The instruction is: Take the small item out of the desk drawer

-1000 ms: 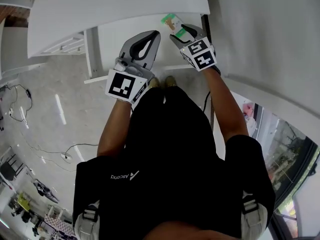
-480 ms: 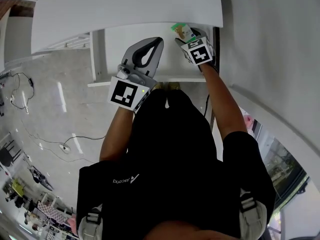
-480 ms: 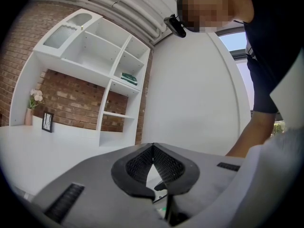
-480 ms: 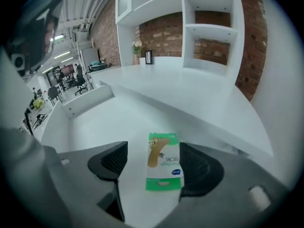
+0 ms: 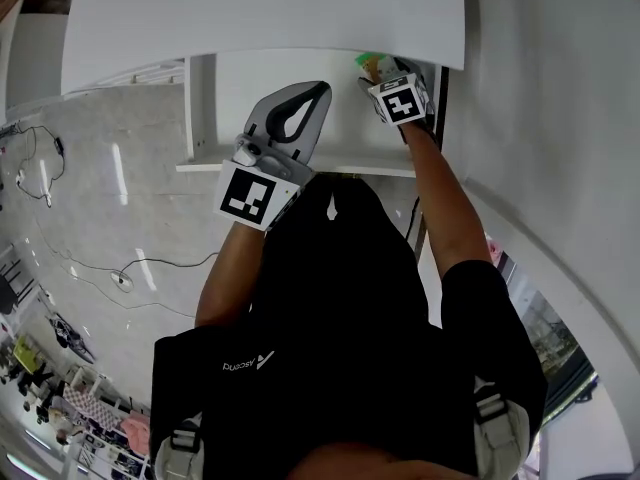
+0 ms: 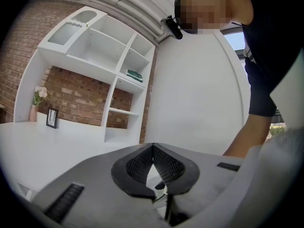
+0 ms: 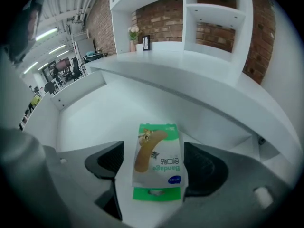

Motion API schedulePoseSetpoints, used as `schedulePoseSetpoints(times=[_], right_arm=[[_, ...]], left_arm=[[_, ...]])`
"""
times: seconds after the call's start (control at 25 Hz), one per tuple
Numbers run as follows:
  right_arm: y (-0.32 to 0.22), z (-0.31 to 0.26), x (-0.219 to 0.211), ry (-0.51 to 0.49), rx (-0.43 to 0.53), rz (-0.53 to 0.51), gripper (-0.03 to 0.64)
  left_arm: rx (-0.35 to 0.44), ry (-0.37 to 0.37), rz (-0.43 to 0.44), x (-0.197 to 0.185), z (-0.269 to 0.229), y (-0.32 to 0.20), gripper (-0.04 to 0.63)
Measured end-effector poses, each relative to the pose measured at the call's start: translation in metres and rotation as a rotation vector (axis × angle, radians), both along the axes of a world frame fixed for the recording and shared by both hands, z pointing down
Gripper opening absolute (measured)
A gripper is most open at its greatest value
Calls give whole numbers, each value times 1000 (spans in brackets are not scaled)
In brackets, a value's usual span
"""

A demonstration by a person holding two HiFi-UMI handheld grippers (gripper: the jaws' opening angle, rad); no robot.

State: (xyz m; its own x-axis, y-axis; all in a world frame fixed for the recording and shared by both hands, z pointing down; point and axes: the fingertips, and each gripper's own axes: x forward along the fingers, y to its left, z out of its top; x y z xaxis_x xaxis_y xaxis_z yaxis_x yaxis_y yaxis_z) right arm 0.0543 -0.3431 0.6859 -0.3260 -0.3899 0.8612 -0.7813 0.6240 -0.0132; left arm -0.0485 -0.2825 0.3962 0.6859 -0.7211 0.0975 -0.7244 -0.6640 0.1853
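Observation:
A small green and white bandage packet (image 7: 157, 160) lies flat on the floor of the open white desk drawer (image 7: 95, 113). My right gripper (image 7: 157, 166) points steeply down over it. Its jaws have just been opening and now stand wide on either side of the packet, not pressing it. In the head view the right gripper (image 5: 381, 68) is at the drawer's (image 5: 300, 164) far right corner, under the desk top's (image 5: 270, 8) edge, with the packet (image 5: 369, 65) at its tip. My left gripper (image 5: 316, 96) (image 6: 153, 147) hangs shut and empty over the drawer's middle.
The left gripper view shows a white shelf unit (image 6: 95, 46) against a brick wall, with a green book (image 6: 135, 75), a small picture frame (image 6: 51, 118) and a vase of flowers (image 6: 39, 96). Cables (image 5: 120, 278) lie on the shiny floor at the left.
The right gripper has gone down and further in under the desk edge with the packet, and its jaws have spread. The left gripper has shifted slightly.

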Motion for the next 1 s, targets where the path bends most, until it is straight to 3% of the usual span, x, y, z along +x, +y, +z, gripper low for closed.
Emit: schedulePoseSetpoints(times=[0.48, 1.0], right_arm=[[-6, 18, 10, 0, -56, 16, 383], [5, 12, 8, -12, -53, 2, 350]], left_arm=[[-21, -4, -15, -4, 2, 3, -2], [-9, 20, -19, -3, -7, 8, -2]])
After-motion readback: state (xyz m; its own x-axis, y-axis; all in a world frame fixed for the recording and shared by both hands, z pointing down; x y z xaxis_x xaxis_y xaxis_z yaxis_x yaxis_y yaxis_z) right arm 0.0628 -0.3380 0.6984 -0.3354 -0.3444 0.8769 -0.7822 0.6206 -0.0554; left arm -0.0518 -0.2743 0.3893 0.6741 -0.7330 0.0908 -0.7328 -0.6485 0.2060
